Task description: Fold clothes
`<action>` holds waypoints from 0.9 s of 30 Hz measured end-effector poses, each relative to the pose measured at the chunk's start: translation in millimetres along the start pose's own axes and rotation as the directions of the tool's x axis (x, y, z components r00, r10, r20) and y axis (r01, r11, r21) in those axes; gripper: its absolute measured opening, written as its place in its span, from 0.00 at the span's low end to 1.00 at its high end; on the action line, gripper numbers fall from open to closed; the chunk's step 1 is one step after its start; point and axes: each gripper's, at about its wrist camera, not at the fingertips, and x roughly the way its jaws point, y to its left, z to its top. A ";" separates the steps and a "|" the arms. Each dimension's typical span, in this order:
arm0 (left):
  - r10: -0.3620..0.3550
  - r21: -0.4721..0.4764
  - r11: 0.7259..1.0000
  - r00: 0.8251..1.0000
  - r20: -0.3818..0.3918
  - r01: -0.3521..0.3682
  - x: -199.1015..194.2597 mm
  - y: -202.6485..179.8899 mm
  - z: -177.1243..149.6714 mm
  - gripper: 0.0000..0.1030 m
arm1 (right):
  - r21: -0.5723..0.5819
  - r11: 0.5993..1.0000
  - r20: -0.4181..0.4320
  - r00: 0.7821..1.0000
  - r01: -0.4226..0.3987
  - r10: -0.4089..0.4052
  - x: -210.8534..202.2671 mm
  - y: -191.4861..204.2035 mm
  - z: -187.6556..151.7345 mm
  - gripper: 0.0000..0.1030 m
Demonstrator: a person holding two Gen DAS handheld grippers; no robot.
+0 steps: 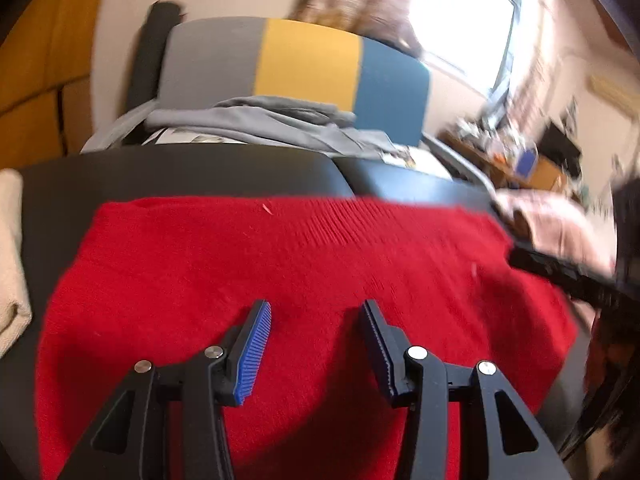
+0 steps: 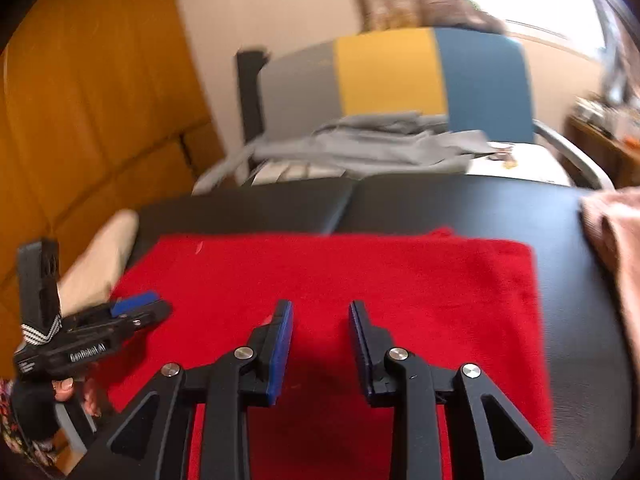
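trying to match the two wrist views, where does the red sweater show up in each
Left wrist: the red sweater fills the lower centre, under the open left claw.
Right wrist: the red sweater lies centre, under the open right claw, on the black table.
Shared landmark: the grey, yellow and blue chair back.

The left tongs point(image 1: 316, 344) are held parted, the blue-ribbed pads point(image 1: 254, 352) set well apart with nothing clamped between them. The right tongs point(image 2: 320, 348) are likewise held parted and unloaded, with the pads point(image 2: 280, 350) spaced apart. In the right wrist view, the left tongs point(image 2: 136, 306) are seen from the side at the lower left, pointing rightward, and the hand point(image 2: 68, 390) is wrapped around the handle beneath them.
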 end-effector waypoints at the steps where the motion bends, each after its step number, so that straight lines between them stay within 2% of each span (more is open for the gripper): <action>1: -0.006 -0.007 1.000 1.000 0.002 0.006 -0.2 1.1 -0.2 0.46 | -0.015 1.000 -0.018 1.000 0.008 -0.008 5.8 6.2 -1.8 0.28; 3: -0.031 -0.037 0.999 1.000 0.002 0.031 -0.2 6.8 0.2 0.46 | 0.009 1.000 -0.031 0.999 0.030 -0.029 12.3 4.2 -7.1 0.28; 5: -0.056 -0.036 0.998 0.998 0.009 0.057 -2.8 2.6 -0.7 0.46 | 0.044 0.995 -0.080 0.993 0.093 -0.089 19.3 -8.2 -18.3 0.26; 8: -0.092 -0.027 0.995 0.996 0.020 0.093 -7.3 -5.7 -2.1 0.46 | 0.129 0.980 -0.080 0.987 0.150 -0.140 7.4 -34.8 -32.6 0.27; 10: -0.116 -0.021 0.993 0.993 0.027 0.117 -10.3 -11.2 -3.1 0.46 | 0.196 0.968 -0.078 0.986 0.159 -0.147 -10.8 -49.5 -38.2 0.30; 11: -0.128 -0.018 0.992 0.991 0.031 0.128 -11.8 -13.9 -3.6 0.46 | 0.225 0.962 -0.058 0.987 0.157 -0.148 -24.7 -57.3 -41.0 0.35; 12: -0.140 -0.015 0.990 0.990 0.035 0.140 -13.3 -16.7 -4.1 0.46 | 0.240 0.958 -0.031 0.987 0.158 -0.155 -39.6 -62.9 -43.7 0.46; 14: -0.164 -0.009 0.986 0.986 0.042 0.164 -16.3 -22.2 -5.1 0.46 | 0.268 0.949 0.015 0.984 0.169 -0.179 -66.8 -76.8 -50.7 0.56; 15: -0.175 -0.006 0.984 0.983 0.045 0.176 -17.8 -24.9 -5.5 0.46 | 0.289 0.941 0.029 0.981 0.174 -0.190 -77.5 -85.5 -55.3 0.57; 19: -0.223 0.007 0.975 0.973 0.059 0.223 -23.9 -35.9 -7.5 0.46 | 0.382 0.912 -0.008 0.987 0.150 -0.159 -83.9 -119.3 -66.9 0.58; 22: -0.249 0.052 0.968 0.967 0.048 0.246 -23.5 -48.8 -9.5 0.46 | 0.445 0.891 -0.033 0.996 0.090 -0.084 -71.3 -136.1 -69.5 0.58; 25: -0.254 0.095 0.963 0.967 0.011 0.252 -19.5 -60.2 -15.5 0.46 | 0.492 0.870 -0.031 0.999 0.026 -0.012 -54.5 -144.8 -69.6 0.58; 27: -0.230 0.142 0.963 0.973 -0.027 0.231 -10.8 -67.7 -22.4 0.46 | 0.519 0.855 -0.012 1.000 -0.013 0.023 -45.2 -149.2 -69.0 0.58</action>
